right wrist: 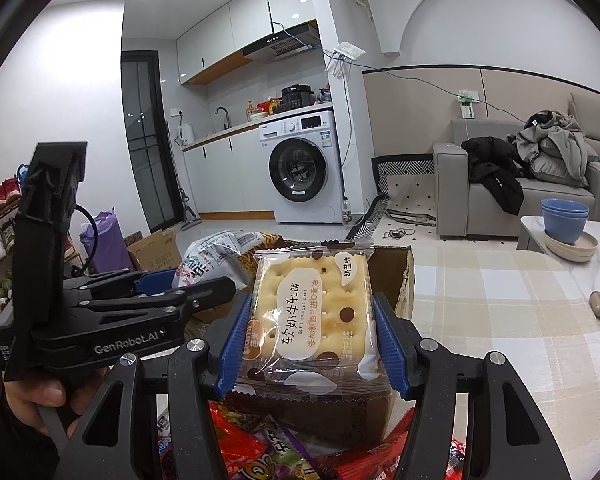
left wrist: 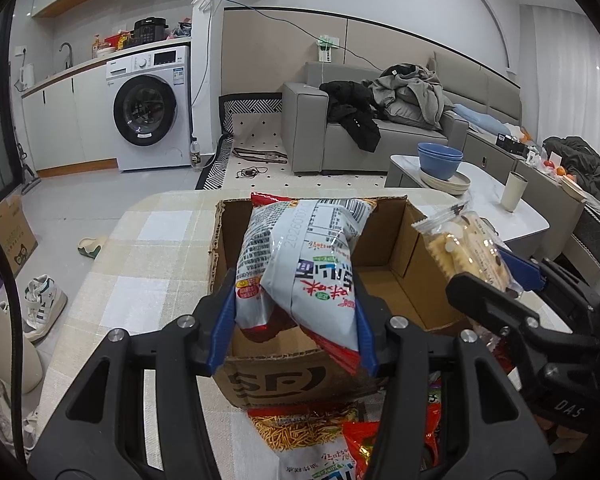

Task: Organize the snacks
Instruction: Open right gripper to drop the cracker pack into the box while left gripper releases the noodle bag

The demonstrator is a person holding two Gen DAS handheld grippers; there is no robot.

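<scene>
Holding both loads over the cardboard box (left wrist: pixel 380 280): left tool (left wrist: pixel 296 332) pinches two grey chip bags (left wrist: pixel 300 264) at their tail ends, right tool (right wrist: pixel 312 340) pinches the cracker pack (right wrist: pixel 312 312). Risk: the slick overlapped bags could slide apart and land outside the box on the tabletop (left wrist: pixel 148 240); the two tools sit close and could clash.

Between the ribbed blue plastic pads (left wrist: pixel 363 332) of the matt black left gripper (left wrist: pixel 296 320), a glossy foil snack bag (left wrist: pixel 300 264) is crinkling and glinting. Beneath it, a matt corrugated cardboard box (left wrist: pixel 380 280) is showing rough torn edges. Between the right gripper (right wrist: pixel 308 344) pads, a clear glossy film cracker packet (right wrist: pixel 312 312) is shining.
</scene>
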